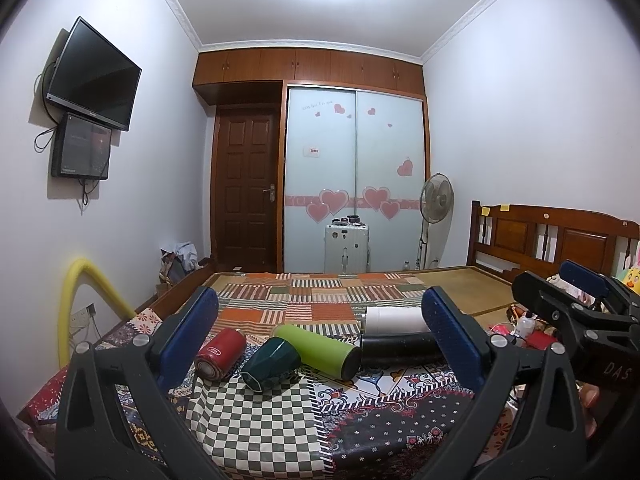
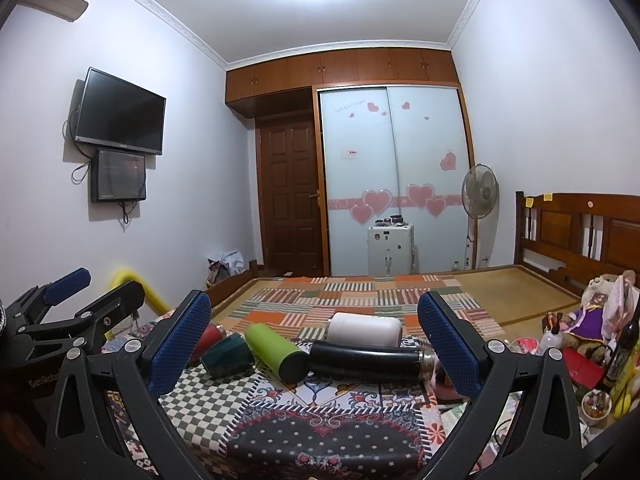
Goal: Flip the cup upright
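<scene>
Several cups lie on their sides on the patchwork bed cover (image 1: pixel 260 412): a red cup (image 1: pixel 221 354), a dark green faceted cup (image 1: pixel 271 364), a lime green tumbler (image 1: pixel 318 350), a black flask (image 1: pixel 400 349) and a white cup (image 1: pixel 394 319). The right wrist view shows them too: dark green cup (image 2: pixel 228 356), lime tumbler (image 2: pixel 276 354), black flask (image 2: pixel 368 360), white cup (image 2: pixel 364 330), red cup (image 2: pixel 206 340). My left gripper (image 1: pixel 320 344) is open and empty, short of the cups. My right gripper (image 2: pixel 316 352) is open and empty, also short of them.
The right gripper shows at the right edge of the left wrist view (image 1: pixel 576 304); the left one shows at the left of the right wrist view (image 2: pixel 72 308). Bottles, toys and clutter (image 2: pixel 592 344) crowd the right. A wooden headboard (image 1: pixel 556 236) stands far right.
</scene>
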The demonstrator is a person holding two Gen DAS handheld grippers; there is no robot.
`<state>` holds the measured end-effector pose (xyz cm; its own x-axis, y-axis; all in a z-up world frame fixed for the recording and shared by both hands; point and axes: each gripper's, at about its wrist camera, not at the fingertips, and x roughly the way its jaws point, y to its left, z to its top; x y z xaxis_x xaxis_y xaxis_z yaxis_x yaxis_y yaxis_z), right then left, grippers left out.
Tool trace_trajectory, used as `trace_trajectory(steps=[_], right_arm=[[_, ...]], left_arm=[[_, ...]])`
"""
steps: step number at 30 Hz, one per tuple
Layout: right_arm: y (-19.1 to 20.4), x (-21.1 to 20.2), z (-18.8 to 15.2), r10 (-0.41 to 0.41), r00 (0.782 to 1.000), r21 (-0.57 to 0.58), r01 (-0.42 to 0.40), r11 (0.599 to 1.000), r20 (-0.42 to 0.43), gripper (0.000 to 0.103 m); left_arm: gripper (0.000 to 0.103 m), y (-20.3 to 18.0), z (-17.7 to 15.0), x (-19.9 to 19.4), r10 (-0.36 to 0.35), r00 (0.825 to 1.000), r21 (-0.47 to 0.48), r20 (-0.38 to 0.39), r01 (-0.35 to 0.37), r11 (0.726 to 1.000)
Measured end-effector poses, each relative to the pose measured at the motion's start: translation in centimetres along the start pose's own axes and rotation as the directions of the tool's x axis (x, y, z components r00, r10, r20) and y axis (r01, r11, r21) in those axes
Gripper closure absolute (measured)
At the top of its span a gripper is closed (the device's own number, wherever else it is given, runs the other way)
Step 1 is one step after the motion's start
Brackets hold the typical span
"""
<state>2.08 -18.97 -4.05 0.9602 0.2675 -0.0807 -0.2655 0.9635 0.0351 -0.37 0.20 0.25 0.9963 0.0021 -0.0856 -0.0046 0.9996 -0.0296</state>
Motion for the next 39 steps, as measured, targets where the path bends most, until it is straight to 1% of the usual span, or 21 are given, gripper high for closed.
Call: trace_trajectory(steps=[14, 22, 25, 28, 30, 32, 35, 37, 39], right_arm=[[0.1, 0.0, 0.1, 0.001, 1.000, 0.000, -0.001, 1.000, 0.000, 0.000], [0.4, 0.7, 0.1, 0.004, 1.000, -0.002, -0.004, 1.000, -0.016, 0.000], [0.3, 1.3, -0.3, -0.001, 1.000, -0.004, 0.001, 1.000, -0.029, 0.000], [0.1, 2.3, -1.0, -0.008, 0.999, -0.003, 0.008, 1.000, -0.050, 0.000], [-0.1, 3.0, -1.4, -0.013, 0.998, -0.004, 0.013, 1.000, -0.069, 0.000], [-0.4, 4.0, -2.0, -0.023, 0.995, -0.009, 0.022, 1.000, -0.093, 0.000], [-0.7, 5.2, -2.8, -0.031, 0.992, -0.011, 0.029, 1.000, -0.123, 0.000], [-1.0, 6.2, -3.2, -0.032, 0.989, -0.009, 0.031, 0.999, -0.144, 0.000], [-1.3, 7.1, -3.7, -0.035, 0.986, -0.009, 0.034, 0.999, -0.162, 0.000]], left_arm=[[0.000, 0.3, -0.1, 0.0, 0.000, 1.000, -0.001, 0.001, 0.000, 1.000], [0.000, 1.0, -0.7, 0.7, 0.004, 1.000, -0.009, -0.017, -0.004, 1.000], [0.000, 1.4, -1.1, 1.6, 0.023, 0.999, 0.003, -0.033, -0.023, 1.000], [0.000, 2.2, -2.0, 3.5, 0.020, 0.995, 0.021, -0.097, -0.018, 1.000], [0.000, 3.2, -2.9, 5.6, 0.022, 0.986, 0.030, -0.167, -0.017, 0.999], [0.000, 4.0, -3.7, 7.4, 0.029, 0.975, 0.041, -0.219, -0.020, 0.999], [0.004, 5.5, -5.3, 10.9, 0.033, 0.946, 0.055, -0.324, -0.016, 0.998], [0.010, 6.7, -6.4, 13.4, 0.039, 0.920, 0.056, -0.390, -0.019, 0.998], [0.012, 8.0, -7.3, 15.9, 0.018, 0.890, 0.042, -0.456, 0.001, 0.999]])
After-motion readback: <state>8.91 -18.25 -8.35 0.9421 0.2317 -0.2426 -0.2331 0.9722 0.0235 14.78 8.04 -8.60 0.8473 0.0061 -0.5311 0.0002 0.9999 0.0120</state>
